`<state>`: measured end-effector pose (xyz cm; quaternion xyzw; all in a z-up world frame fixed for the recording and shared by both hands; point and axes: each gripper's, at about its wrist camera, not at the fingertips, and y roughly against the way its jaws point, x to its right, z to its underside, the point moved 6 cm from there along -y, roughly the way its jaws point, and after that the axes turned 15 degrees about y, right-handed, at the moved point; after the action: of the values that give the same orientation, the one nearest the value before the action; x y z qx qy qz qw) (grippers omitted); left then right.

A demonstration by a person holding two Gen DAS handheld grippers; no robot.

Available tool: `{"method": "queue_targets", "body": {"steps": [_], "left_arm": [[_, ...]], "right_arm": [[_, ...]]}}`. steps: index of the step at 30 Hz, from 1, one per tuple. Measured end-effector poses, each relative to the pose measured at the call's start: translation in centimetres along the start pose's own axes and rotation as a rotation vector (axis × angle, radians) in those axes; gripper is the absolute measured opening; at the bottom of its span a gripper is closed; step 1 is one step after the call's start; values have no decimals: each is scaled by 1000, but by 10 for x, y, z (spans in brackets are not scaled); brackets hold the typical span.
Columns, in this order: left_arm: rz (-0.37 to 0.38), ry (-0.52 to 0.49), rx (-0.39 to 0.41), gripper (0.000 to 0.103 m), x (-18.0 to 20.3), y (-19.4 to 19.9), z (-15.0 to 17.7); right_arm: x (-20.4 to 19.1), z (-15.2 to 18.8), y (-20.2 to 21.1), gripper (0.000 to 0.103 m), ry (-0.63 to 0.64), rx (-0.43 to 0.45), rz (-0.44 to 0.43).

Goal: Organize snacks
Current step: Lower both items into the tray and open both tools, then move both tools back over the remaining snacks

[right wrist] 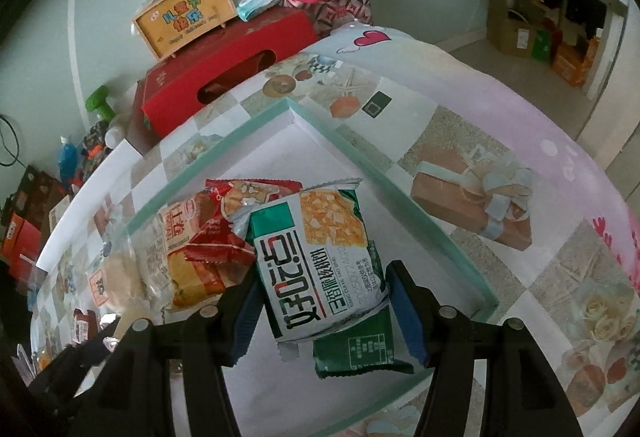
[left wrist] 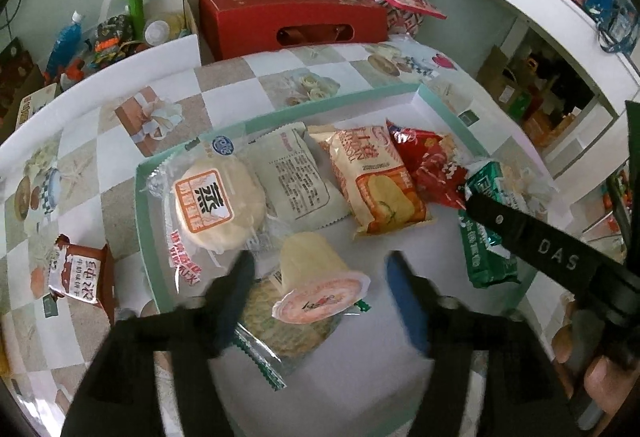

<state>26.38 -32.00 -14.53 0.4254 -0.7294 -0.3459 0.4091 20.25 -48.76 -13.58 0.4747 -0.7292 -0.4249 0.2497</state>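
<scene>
Left wrist view
My left claw (left wrist: 320,289): spread wide, its fingers either side of the pale yellow plastic jelly cup with a pink foil lid (left wrist: 318,279) but with a gap on both sides; I am pinching nothing.
Jelly cup: lies on its side near the front edge of the shallow white tray with a mint-green rim (left wrist: 145,237), resting partly on a flat clear-wrapped cracker packet (left wrist: 280,325).
How it should handle: I judge the cup light, stiff-walled and slippery, apt to roll; the body is the place to take it, not the thin lid flange.
Row along the tray's back edge: round pale cake in clear film (left wrist: 218,203), grey-white sachet (left wrist: 296,183), orange-and-cream chip bag (left wrist: 376,185), red crinkled packet (left wrist: 430,169).
Outside the tray: a brown-and-white small packet (left wrist: 78,269) on the patterned tablecloth (left wrist: 224,77) off the tray's left edge.
My right claw (left wrist: 532,237): reaches in from the right, over the green packets.

Right wrist view
My right claw (right wrist: 326,307): closed on the green-and-white pillow snack packet (right wrist: 316,261), one pad on each long edge near its lower end.
Where: toward the tray's right side, overlapping a second dark green packet (right wrist: 360,351) beneath.
How it should handle: light, air-filled and soft, with brittle contents, I judge; a gentle pinch across the middle suits it, since film slides and hard squeezing would crush it.
</scene>
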Motion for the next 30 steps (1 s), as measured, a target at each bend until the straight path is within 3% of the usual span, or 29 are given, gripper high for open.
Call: {"method": "queue_targets", "body": {"steps": [5, 12, 17, 20, 30], "left_arm": [[1, -2, 26, 80, 0, 15, -2], [-15, 76, 47, 81, -21, 33, -6], [-67, 167, 68, 82, -52, 35, -11], [-102, 207, 93, 98, -68, 36, -13], [-158, 228, 166, 102, -82, 40, -17]], "right_arm": [[-3, -3, 6, 75, 8, 9, -7], [-8, -7, 15, 80, 34, 22, -2], [-14, -7, 13, 98, 68, 12, 8], [-20, -7, 11, 102, 97, 11, 11], [-36, -9, 13, 103, 184, 39, 26]]}}
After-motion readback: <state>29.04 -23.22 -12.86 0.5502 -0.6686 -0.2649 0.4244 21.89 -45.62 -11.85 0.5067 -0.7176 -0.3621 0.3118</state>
